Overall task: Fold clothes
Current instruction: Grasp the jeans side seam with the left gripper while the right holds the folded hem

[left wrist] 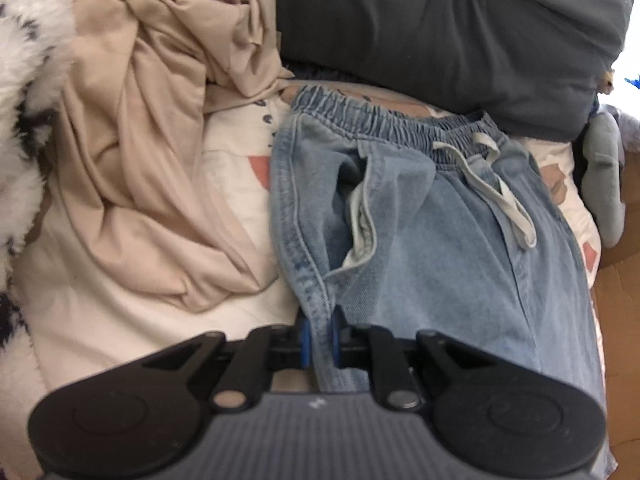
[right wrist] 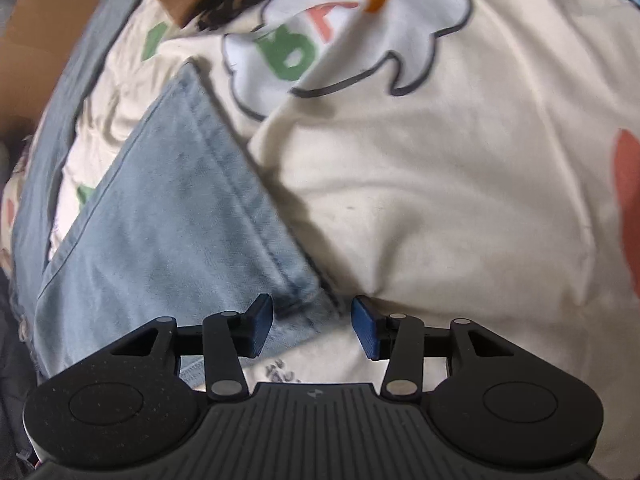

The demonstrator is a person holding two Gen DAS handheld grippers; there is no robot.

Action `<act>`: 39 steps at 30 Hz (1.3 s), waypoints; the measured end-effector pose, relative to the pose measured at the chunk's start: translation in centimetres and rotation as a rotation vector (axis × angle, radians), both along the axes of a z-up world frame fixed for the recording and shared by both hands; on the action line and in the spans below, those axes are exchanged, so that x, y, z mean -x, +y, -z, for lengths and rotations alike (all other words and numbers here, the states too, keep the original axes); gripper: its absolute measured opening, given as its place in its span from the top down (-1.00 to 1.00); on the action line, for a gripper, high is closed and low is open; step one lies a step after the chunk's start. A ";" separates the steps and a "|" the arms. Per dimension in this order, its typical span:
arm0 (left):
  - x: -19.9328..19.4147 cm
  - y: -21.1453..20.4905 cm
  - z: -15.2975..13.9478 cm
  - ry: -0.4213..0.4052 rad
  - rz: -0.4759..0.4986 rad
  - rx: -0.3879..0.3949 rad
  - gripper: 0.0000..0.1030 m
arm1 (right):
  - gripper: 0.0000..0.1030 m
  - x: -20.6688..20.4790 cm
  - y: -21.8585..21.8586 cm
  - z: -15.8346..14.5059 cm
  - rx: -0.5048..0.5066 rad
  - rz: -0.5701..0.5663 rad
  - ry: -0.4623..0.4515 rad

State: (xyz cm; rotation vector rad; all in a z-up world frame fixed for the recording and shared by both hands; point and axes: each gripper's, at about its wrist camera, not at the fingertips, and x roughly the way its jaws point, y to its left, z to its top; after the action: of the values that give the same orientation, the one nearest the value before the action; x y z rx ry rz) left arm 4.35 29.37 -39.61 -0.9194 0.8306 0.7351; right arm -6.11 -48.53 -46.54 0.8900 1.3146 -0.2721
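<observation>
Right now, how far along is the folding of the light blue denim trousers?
Early. Done: the light blue denim trousers lie spread on the cream printed bedcover, unfolded. In hand: the left gripper pinches their side seam; the right gripper stands open over the leg hem. Left: every fold, plus the crumpled beige garment.

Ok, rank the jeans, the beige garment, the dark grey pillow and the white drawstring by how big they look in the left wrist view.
1. Jeans and beige garment: alike, and the jeans lie nearer the camera, so unranked.
2. Dark grey pillow, cut off by the frame.
3. White drawstring, clearly smallest.
</observation>
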 end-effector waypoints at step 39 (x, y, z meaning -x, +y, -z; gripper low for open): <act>-0.3 0.5 -2.5 0.103 0.066 -0.038 0.80 | 0.83 6.0 2.8 -5.6 0.013 -0.208 0.191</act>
State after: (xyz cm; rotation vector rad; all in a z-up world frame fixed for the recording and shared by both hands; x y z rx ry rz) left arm 4.61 29.87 -37.14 -0.8217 0.9308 0.7433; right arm -12.15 -45.68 -40.89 0.7225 1.5689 -0.2064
